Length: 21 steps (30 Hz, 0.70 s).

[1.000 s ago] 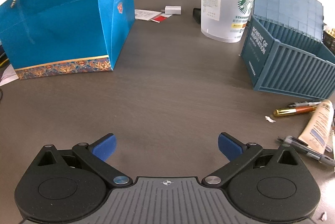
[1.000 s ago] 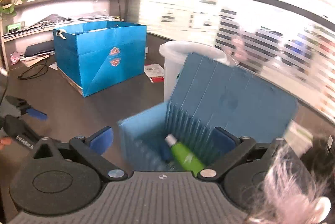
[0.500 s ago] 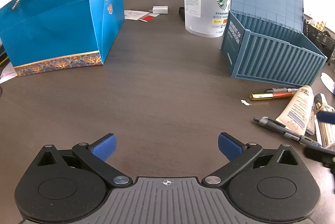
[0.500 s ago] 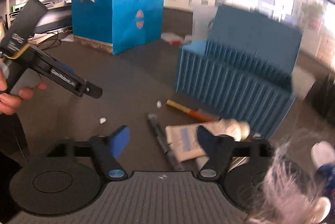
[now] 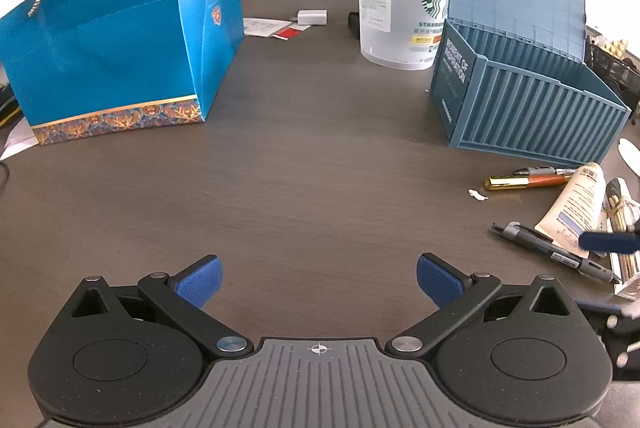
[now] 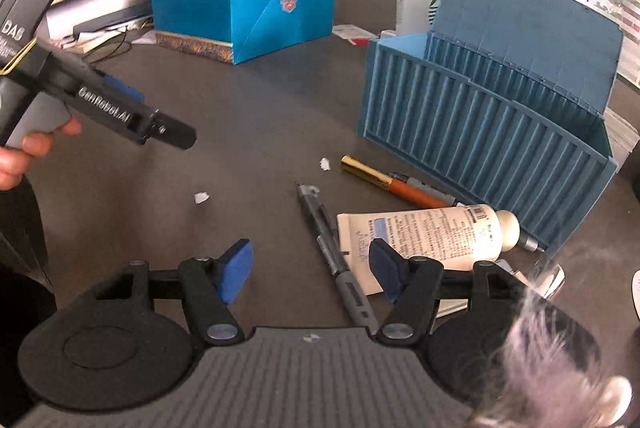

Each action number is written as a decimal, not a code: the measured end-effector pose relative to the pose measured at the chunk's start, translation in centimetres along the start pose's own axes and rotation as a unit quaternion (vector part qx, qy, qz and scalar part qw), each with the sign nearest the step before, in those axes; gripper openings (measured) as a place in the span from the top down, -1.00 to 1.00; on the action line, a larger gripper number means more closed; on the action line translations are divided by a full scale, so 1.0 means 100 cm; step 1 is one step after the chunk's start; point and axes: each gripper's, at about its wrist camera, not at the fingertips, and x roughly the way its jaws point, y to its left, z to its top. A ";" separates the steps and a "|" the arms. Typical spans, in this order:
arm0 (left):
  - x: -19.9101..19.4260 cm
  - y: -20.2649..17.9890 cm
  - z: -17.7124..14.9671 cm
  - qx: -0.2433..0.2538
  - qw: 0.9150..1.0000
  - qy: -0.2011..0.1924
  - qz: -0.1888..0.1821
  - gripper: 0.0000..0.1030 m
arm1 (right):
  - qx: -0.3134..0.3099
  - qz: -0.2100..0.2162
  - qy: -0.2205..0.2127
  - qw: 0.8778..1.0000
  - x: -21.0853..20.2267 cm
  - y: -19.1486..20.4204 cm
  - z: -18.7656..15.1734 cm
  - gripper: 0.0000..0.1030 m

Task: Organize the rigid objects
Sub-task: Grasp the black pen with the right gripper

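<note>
A: Far left of the bench: blue paper bag, upright, rope handle on its far left corner.
B: Left tongs?
A: Blue pads wide apart over bare bench, nothing between them.
B: Centre?
A: Far centre, a clear plastic cup just behind the container-shaped box; box lid stands up at its far side. Two small white scraps lie on the bench.
B: Right of that?
A: Near the box's front wall: gold-and-orange pen, grey pen, white cream tube, cap pointing right.
B: Right tongs?
A: Jaws have just been closing, now about half apart. Grey pen lies between the pads, untouched; right pad overlaps the tube's flat end in view, contact not clear.
</note>
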 end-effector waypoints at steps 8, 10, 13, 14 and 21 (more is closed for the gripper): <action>0.005 0.001 0.000 -0.001 1.000 0.006 -0.002 -1.00 | 0.033 0.008 0.027 0.999 0.005 0.000 0.005 0.38; 0.005 0.002 0.000 -0.002 1.000 0.005 -0.002 -1.00 | 0.049 0.003 0.028 0.998 0.005 -0.004 0.005 0.59; 0.007 0.004 0.000 -0.006 1.000 0.007 -0.001 -1.00 | 0.042 -0.005 0.030 0.999 0.005 -0.002 0.005 0.60; 0.007 0.005 0.000 -0.007 1.000 0.008 -0.001 -1.00 | 0.042 -0.006 0.029 0.999 0.005 -0.002 0.005 0.60; 0.010 0.005 -0.002 -0.007 1.000 0.011 0.000 -1.00 | 0.014 -0.030 0.035 0.999 0.006 0.013 0.008 0.82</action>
